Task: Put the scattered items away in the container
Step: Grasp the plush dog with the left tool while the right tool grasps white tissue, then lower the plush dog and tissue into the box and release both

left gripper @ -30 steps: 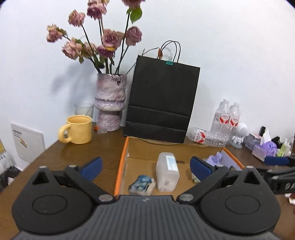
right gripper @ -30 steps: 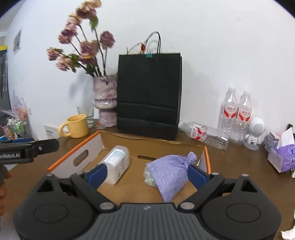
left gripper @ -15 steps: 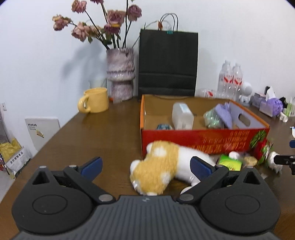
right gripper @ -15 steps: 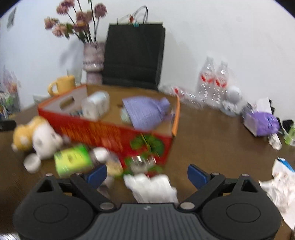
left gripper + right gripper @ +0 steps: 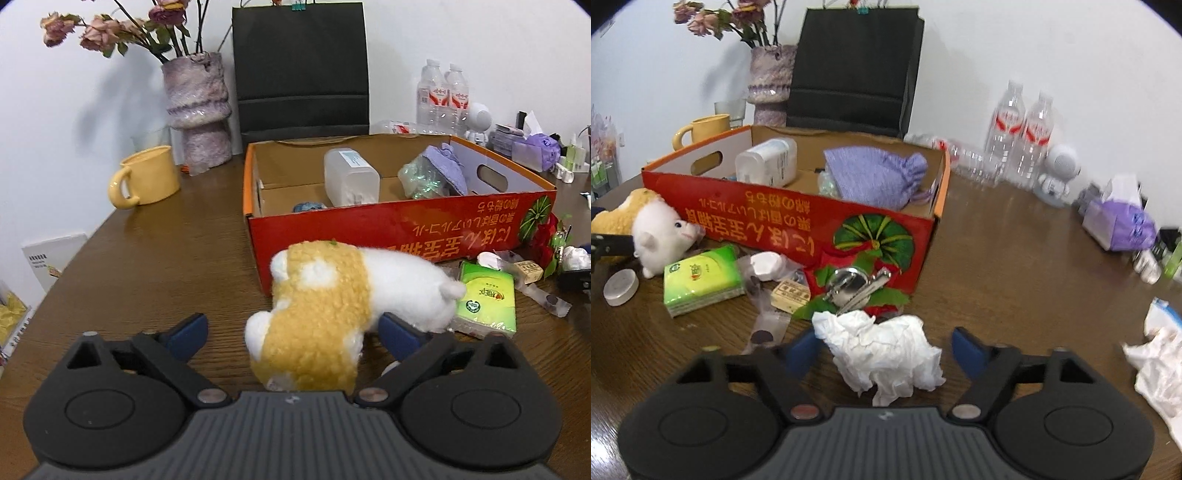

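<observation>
A red cardboard box [image 5: 406, 225] [image 5: 798, 210] stands on the brown table, holding a white bottle [image 5: 351, 177], a purple pouch [image 5: 875, 177] and a small blue item [image 5: 308, 206]. A yellow-and-white plush toy [image 5: 332, 310] [image 5: 661, 236] lies in front of the box. My left gripper [image 5: 291, 328] is open, its blue fingers on either side of the plush. My right gripper [image 5: 886, 347] is open around a crumpled white tissue [image 5: 886, 350]. A green tissue pack [image 5: 487, 299] [image 5: 701, 278], a white cap [image 5: 620, 287], keys [image 5: 857, 286] and small packets lie by the box front.
A yellow mug [image 5: 144, 177], a vase of dried roses [image 5: 197, 110] and a black paper bag [image 5: 301, 70] stand behind the box. Water bottles [image 5: 1023, 133], a white robot figure [image 5: 1058, 173], a purple tissue box [image 5: 1119, 221] and more crumpled paper [image 5: 1160, 362] are to the right.
Both grippers pulled back from over the box and dropped toward the table front. The left one now straddles the plush toy; the right one straddles the crumpled tissue.
</observation>
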{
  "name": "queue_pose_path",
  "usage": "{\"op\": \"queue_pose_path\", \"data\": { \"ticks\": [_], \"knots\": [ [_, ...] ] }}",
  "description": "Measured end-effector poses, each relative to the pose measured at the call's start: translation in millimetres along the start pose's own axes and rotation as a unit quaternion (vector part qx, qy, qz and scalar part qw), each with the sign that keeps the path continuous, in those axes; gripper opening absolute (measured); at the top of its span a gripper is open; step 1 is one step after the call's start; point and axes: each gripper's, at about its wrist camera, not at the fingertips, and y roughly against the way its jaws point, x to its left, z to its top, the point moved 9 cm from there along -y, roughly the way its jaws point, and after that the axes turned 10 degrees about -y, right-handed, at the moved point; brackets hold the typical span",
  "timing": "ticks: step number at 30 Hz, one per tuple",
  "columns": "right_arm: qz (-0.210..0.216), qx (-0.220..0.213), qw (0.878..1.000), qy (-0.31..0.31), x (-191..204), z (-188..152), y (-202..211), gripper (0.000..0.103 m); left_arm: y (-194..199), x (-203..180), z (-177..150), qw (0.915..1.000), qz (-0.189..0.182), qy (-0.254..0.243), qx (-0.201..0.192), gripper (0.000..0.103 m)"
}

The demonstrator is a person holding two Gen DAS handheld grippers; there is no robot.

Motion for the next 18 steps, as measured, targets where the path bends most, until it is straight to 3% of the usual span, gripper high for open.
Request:
{"op": "queue_pose_path", "data": {
  "ticks": [1, 2, 3, 12, 18],
  "knots": [
    [0.006, 0.005, 1.000, -0.008, -1.3, -0.7, -1.4, 0.045, -0.6, -1.3, -0.9, 1.0000, -0.007, 0.001, 0.001, 0.079],
    [0.011, 0.006, 1.000, -0.016, -2.3, -0.7, -1.2, 0.037, -1.1, -3.1, -3.0, 0.9999, -0.015, 0.001, 0.004, 0.062],
    [0.012, 0.007, 1.000, -0.020, -3.1, -0.6, -0.5, 0.031, -1.8, -3.8, -5.9, 0.9998, -0.017, 0.002, 0.009, 0.057],
    [0.018, -0.019, 0.999, -0.020, 3.3, 2.5, 21.1, 0.028, 24.8, 1.2, -10.7, 0.9997, 0.002, 0.016, -0.017, 0.050],
    [0.025, -0.054, 0.998, -0.022, 4.3, 15.2, 51.2, 0.028, 73.4, 6.7, 2.6, 0.9966, 0.010, 0.031, -0.076, 0.050]
  ]
}}
